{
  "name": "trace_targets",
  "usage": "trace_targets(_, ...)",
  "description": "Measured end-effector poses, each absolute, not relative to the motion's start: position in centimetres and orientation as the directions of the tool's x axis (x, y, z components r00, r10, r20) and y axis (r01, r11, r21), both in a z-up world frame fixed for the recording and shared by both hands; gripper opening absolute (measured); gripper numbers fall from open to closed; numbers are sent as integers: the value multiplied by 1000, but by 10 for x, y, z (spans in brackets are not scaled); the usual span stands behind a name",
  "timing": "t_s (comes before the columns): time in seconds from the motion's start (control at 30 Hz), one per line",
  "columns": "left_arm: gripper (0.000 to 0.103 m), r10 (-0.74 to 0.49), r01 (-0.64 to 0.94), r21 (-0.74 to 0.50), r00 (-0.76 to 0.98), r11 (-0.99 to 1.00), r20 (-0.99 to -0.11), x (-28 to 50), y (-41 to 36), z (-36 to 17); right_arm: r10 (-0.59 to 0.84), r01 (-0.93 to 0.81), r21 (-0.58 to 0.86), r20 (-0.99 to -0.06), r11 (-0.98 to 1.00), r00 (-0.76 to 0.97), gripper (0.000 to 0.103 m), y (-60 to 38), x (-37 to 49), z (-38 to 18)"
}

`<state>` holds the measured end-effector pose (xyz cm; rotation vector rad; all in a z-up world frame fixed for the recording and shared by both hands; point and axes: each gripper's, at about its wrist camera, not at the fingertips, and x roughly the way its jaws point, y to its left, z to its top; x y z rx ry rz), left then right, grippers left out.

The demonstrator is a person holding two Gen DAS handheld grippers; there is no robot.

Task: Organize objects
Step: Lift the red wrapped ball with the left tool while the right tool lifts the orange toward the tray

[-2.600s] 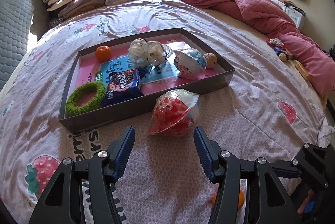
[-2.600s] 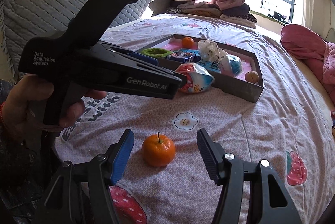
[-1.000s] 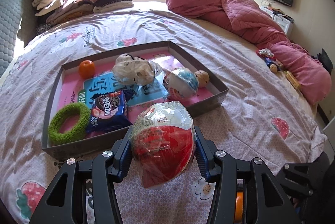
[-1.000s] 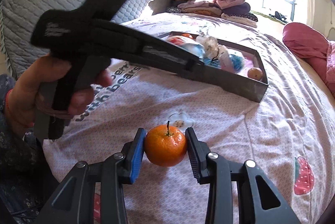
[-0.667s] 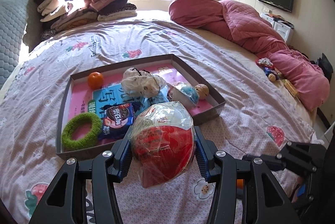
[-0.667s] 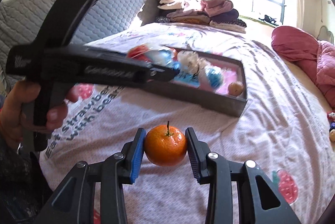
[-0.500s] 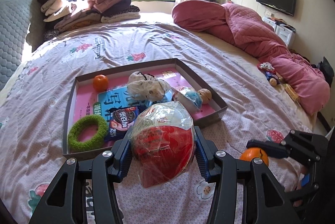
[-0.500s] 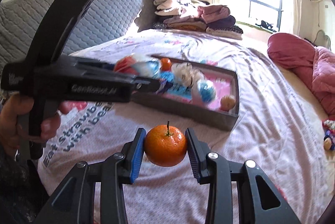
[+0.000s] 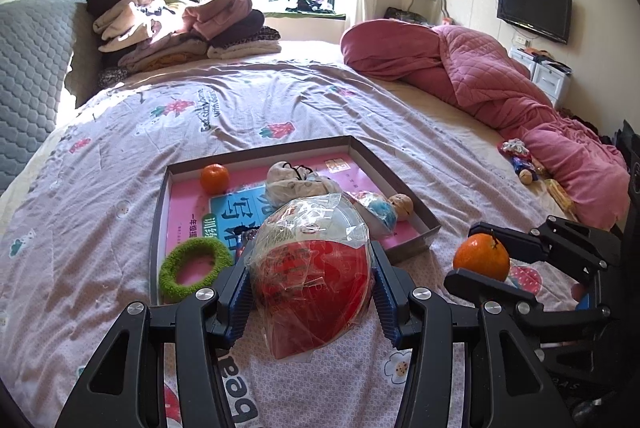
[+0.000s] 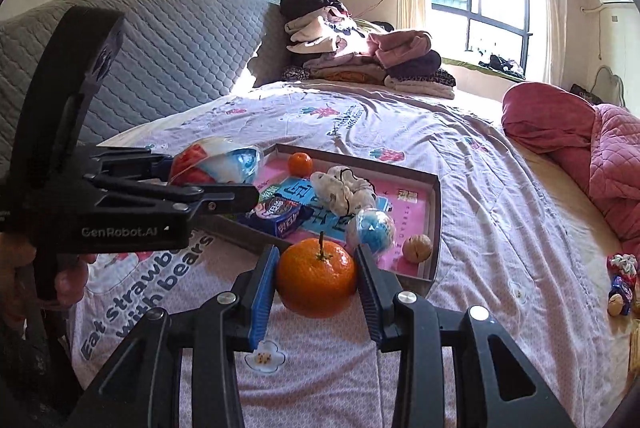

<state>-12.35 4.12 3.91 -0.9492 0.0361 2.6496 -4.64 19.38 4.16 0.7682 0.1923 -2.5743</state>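
While both tongs hang above the bed (image 9: 280, 99), left tongs (image 9: 310, 290) pinch the wrapped red ball (image 9: 312, 280) near the tray (image 9: 400, 183); right tongs (image 10: 316, 286) pinch the orange (image 10: 316, 274) beside it.

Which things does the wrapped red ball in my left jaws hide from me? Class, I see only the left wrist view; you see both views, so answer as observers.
Observer: Behind the wrapped red ball, a blue snack pack lies in the tray, partly on the blue book.
Operator: How does the right gripper grip the mandarin?
Observer: Seen along the right gripper, both blue pads press the sides of the mandarin, stem up.
Operator: What holds my left gripper?
Observer: A bare hand grips the handle of the left gripper.
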Motion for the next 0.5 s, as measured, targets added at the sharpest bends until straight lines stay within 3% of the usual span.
trace_targets(0.5,53,264,-286,-62,-751,-956,-605,-130,25,53,-399,458,2,-493,-889,-773,39,188,-66,67)
